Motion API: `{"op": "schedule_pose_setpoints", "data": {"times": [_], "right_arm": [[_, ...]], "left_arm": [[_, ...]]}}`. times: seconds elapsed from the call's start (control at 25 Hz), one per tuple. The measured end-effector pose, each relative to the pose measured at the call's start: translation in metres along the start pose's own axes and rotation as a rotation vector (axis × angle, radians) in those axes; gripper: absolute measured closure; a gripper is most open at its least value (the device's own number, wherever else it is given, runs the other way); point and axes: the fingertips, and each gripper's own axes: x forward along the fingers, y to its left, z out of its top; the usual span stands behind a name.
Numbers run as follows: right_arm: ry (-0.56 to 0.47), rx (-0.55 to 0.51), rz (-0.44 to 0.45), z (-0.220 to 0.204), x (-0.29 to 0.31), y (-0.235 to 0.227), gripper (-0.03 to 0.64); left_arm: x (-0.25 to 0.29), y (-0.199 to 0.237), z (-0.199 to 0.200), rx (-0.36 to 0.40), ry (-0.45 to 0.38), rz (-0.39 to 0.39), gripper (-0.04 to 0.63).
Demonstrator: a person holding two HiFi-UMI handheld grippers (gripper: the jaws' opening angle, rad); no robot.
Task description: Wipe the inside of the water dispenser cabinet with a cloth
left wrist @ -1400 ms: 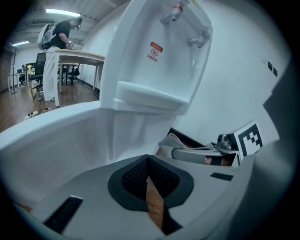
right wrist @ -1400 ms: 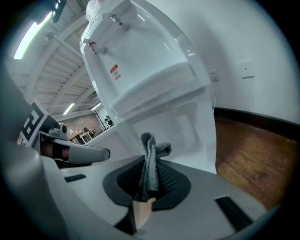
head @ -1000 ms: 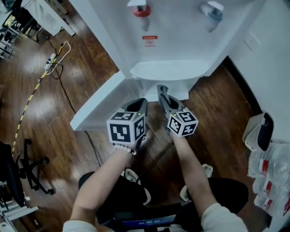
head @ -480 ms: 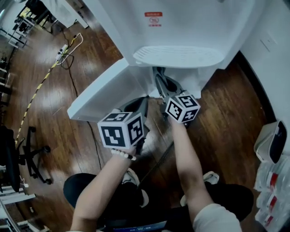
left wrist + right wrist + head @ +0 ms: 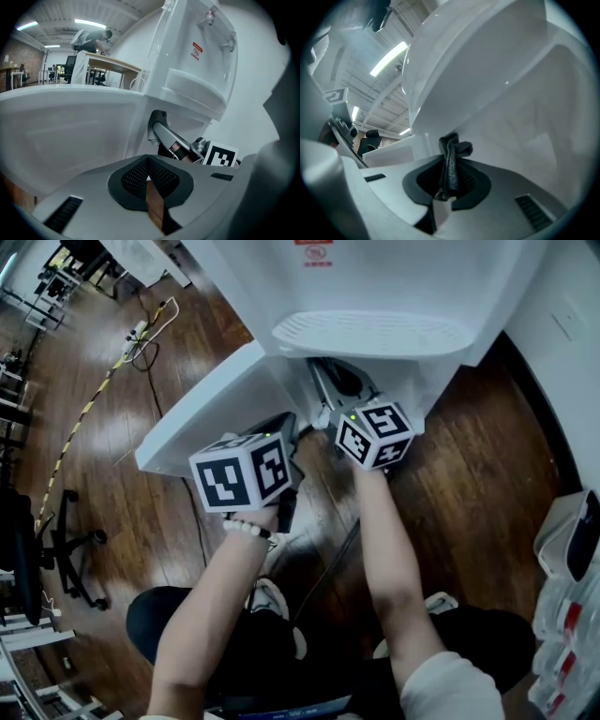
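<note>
The white water dispenser [image 5: 394,277] stands ahead, and its lower cabinet door [image 5: 211,418] is swung open to the left. My right gripper [image 5: 325,374] reaches into the cabinet opening under the drip tray [image 5: 375,334]. It is shut on a dark cloth [image 5: 451,161], whose bunched end sticks out past the jaws against the white inner wall [image 5: 520,117]. My left gripper [image 5: 284,425] hangs shut and empty just outside, beside the open door. In the left gripper view, the right gripper [image 5: 174,140] holds the cloth [image 5: 156,123] at the cabinet's mouth.
A power strip [image 5: 142,331] and a yellow-black cable [image 5: 80,418] lie on the wood floor to the left. An office chair base [image 5: 66,549] stands at the far left. A white bin [image 5: 567,535] and plastic packs [image 5: 572,634] sit against the wall on the right.
The right gripper has pushed forward with the cloth, from in front of the dispenser to under the drip tray and into the cabinet. The left gripper has stayed by the door.
</note>
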Motion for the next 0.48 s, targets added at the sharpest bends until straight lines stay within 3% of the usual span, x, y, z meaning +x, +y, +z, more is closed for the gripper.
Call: {"op": "schedule_pose_setpoints", "data": {"times": [0.24, 0.48], "right_arm": [[0.009, -0.086, 0.023, 0.018, 0.016, 0.007, 0.577], [0.124, -0.075, -0.006, -0.027, 0.01, -0.014, 0.578]], "left_arm": [[-0.001, -0.013, 0.007, 0.022, -0.012, -0.03, 0.598], [0.005, -0.004, -0.001, 0.002, 0.011, -0.02, 0.598]]}}
